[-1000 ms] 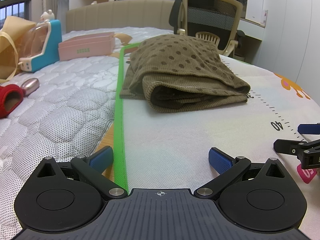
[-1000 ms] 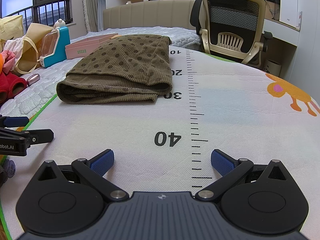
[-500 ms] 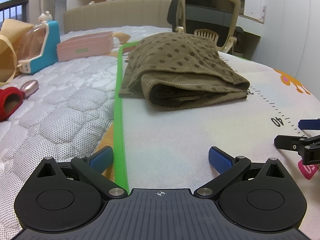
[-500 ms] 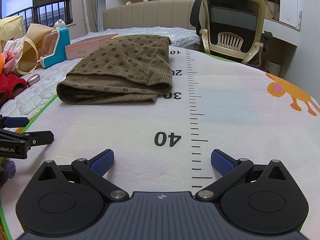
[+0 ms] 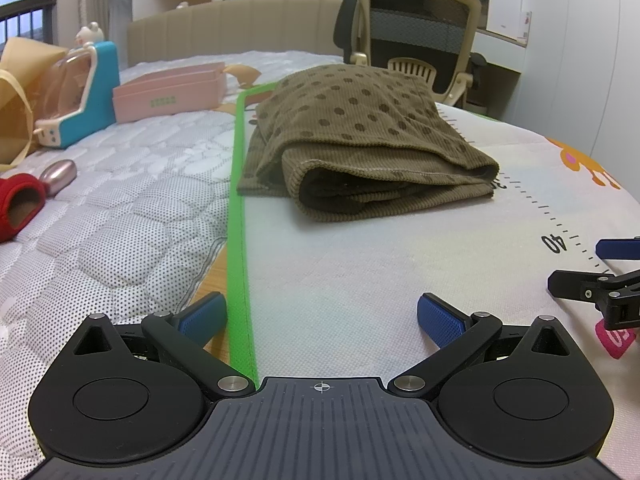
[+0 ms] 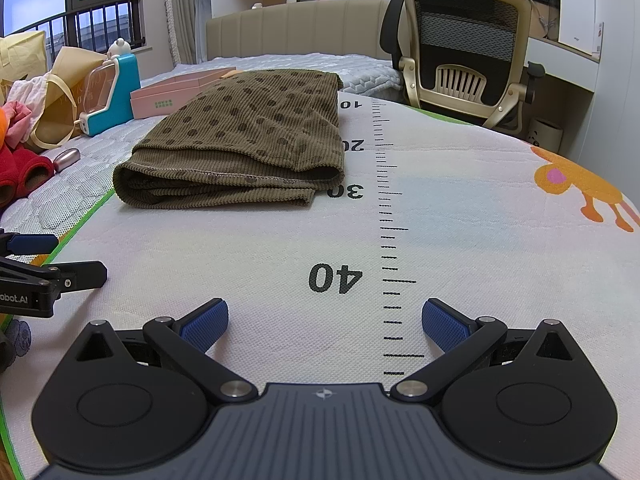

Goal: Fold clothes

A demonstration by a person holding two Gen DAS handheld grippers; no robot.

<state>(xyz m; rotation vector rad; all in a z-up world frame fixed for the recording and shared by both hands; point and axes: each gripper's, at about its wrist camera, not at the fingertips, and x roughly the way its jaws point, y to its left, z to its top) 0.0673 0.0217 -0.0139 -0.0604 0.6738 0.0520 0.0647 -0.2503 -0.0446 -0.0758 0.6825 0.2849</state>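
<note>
The brown dotted garment (image 5: 360,148) lay folded into a thick bundle on the white mat (image 6: 460,220), beside its green border (image 5: 237,216) and near the printed ruler marks (image 6: 390,216). The left claw (image 5: 322,318) and the right claw (image 6: 324,320) both stood wide open and empty, low over the mat, well short of the cloth. The folding looked nearly finished; any next move would call for reaching forward to the near hem for a last fold or tidy.

Olive garment (image 6: 248,148) with brown dots; white mat (image 6: 460,216) edged green.
</note>
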